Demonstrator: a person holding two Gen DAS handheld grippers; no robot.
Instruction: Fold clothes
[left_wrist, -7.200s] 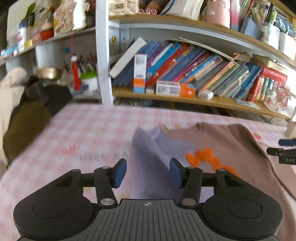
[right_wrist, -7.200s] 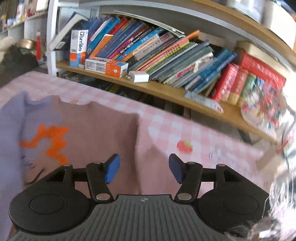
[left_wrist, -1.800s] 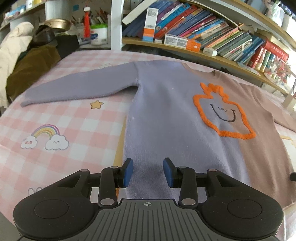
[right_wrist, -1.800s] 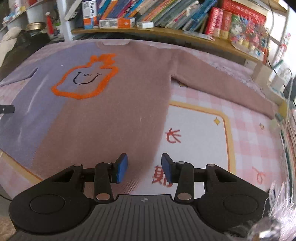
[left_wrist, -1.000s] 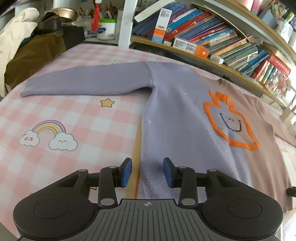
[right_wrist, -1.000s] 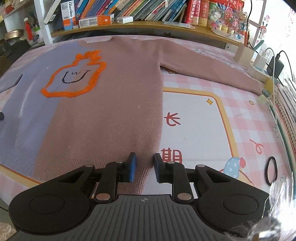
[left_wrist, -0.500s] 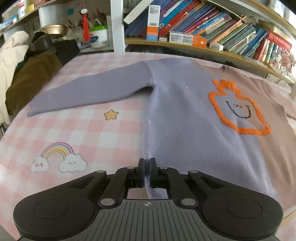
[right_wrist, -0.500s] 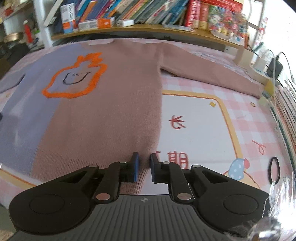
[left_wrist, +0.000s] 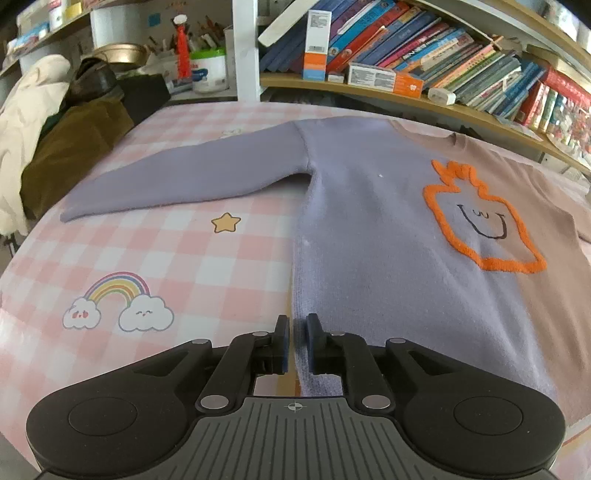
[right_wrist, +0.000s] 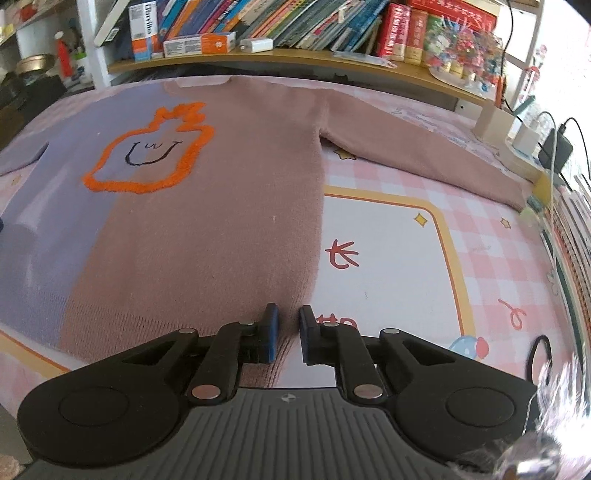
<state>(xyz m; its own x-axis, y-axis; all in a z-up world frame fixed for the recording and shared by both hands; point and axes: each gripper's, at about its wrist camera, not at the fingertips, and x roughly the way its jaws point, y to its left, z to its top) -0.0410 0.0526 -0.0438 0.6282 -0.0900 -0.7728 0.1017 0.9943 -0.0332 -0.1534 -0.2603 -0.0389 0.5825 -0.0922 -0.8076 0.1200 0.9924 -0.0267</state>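
Observation:
A sweater, half lilac and half brown-pink with an orange outlined figure, lies flat, front up, on the pink checked table. It shows in the left wrist view (left_wrist: 369, 229) and in the right wrist view (right_wrist: 229, 206). Both sleeves are spread outward. My left gripper (left_wrist: 295, 341) is shut on the hem at the lilac bottom-left corner. My right gripper (right_wrist: 288, 332) is shut on the hem at the brown bottom-right corner.
Bookshelves (left_wrist: 424, 74) run along the table's far edge. A pile of coats (left_wrist: 55, 129) lies at the far left. Chargers and cables (right_wrist: 546, 147) and a black hair tie (right_wrist: 539, 354) sit at the right edge.
Both grippers came down to the sweater's bottom corners and closed on the hem; the left jaws have since eased slightly apart, with cloth still between them.

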